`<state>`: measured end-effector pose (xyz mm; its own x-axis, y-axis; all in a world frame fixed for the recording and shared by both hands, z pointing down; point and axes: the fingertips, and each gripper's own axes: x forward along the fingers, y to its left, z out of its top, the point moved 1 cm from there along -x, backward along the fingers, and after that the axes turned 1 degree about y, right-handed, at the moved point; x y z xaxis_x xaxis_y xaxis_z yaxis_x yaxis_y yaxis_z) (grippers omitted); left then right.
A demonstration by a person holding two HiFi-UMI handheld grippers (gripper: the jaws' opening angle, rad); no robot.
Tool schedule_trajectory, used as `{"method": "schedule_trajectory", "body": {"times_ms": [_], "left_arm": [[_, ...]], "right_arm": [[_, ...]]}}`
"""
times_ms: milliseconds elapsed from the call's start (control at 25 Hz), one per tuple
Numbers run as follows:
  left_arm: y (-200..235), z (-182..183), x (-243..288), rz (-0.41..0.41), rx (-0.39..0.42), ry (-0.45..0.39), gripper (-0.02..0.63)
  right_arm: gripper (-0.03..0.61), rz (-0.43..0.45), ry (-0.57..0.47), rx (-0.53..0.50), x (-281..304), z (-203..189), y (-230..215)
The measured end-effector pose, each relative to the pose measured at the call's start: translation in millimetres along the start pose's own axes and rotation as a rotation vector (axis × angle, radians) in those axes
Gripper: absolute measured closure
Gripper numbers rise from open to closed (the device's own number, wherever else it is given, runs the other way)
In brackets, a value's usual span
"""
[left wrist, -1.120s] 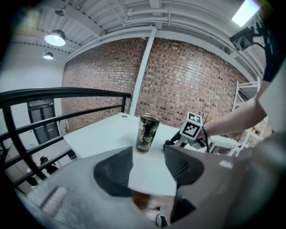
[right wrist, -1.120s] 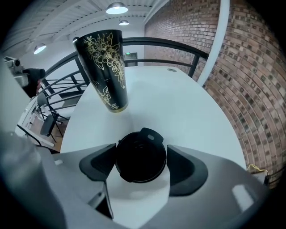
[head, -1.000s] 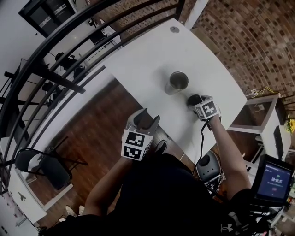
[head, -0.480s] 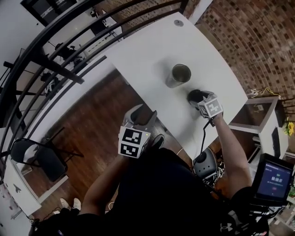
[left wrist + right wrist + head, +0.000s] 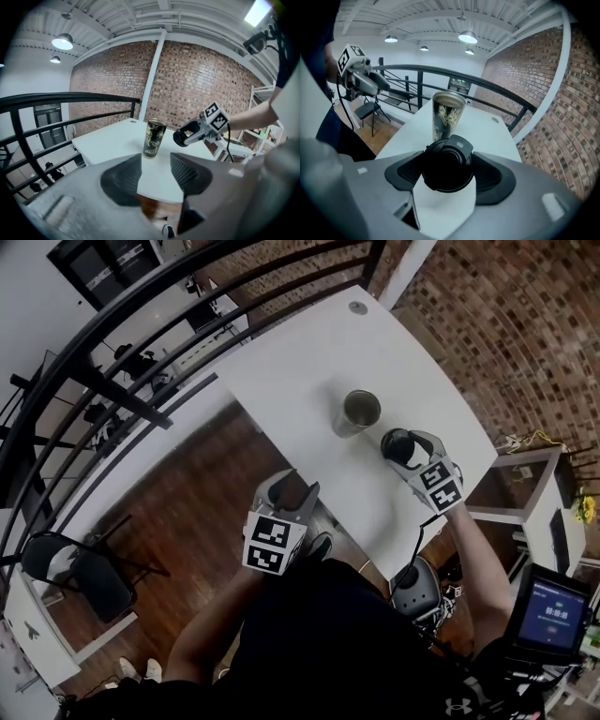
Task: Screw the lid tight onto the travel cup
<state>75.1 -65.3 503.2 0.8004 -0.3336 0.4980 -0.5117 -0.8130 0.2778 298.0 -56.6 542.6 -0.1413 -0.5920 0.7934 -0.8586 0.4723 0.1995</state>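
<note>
A metal travel cup [image 5: 360, 412] with a gold pattern stands upright and open-topped near the middle of the white table [image 5: 309, 362]. In the left gripper view the cup [image 5: 153, 138] rises straight ahead; in the right gripper view the cup [image 5: 447, 117] stands just behind the lid. My right gripper [image 5: 410, 448] is shut on the black lid [image 5: 397, 443], holding it just right of the cup. The lid [image 5: 447, 166] fills the gap between both pads. My left gripper [image 5: 295, 491] hangs at the table's near edge, off the cup, jaws open and empty [image 5: 156, 173].
A black railing [image 5: 141, 324] runs along the table's far left side, with wooden floor [image 5: 187, 512] below. A small round disc [image 5: 357, 307] lies at the table's far corner. A white shelf [image 5: 539, 493] and a lit screen [image 5: 548, 613] stand at the right.
The right gripper's body has swung back toward me while the lid stays between its jaws beside the cup. The left gripper has stayed at the table's near edge.
</note>
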Motion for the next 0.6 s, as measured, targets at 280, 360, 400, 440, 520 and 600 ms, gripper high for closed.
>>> {"method": "schedule_trajectory", "body": {"times_ms": [280,360,400,440,520,600], "left_arm": [[-4,13,-7,-0.003,0.019,-0.062,0.419],[-3,17,-7,0.008,0.022,-0.074,0.419],[-2,22,-5,0.016,0.027,-0.082,0.419],[-2,23,-5,0.022,0.033,-0.085,0.419],[-1,15,-7,0.038,0.040,-0.081,0.419],[2,10,-10,0.053,0.035,-0.081,0.419]], "right_arm": [[0.244,0.186,-0.142,0.047,-36,101,-22],[0.244,0.250,-0.126,0.059,-24,122,-32],[0.244,0.271,-0.109,0.054,-18,132,-39],[0.244,0.288,-0.086,0.050,-13,138,-42],[0.244,0.323,-0.037,0.045,-2,137,-39],[0.244,0.352,0.010,0.022,8,135,-34]]}}
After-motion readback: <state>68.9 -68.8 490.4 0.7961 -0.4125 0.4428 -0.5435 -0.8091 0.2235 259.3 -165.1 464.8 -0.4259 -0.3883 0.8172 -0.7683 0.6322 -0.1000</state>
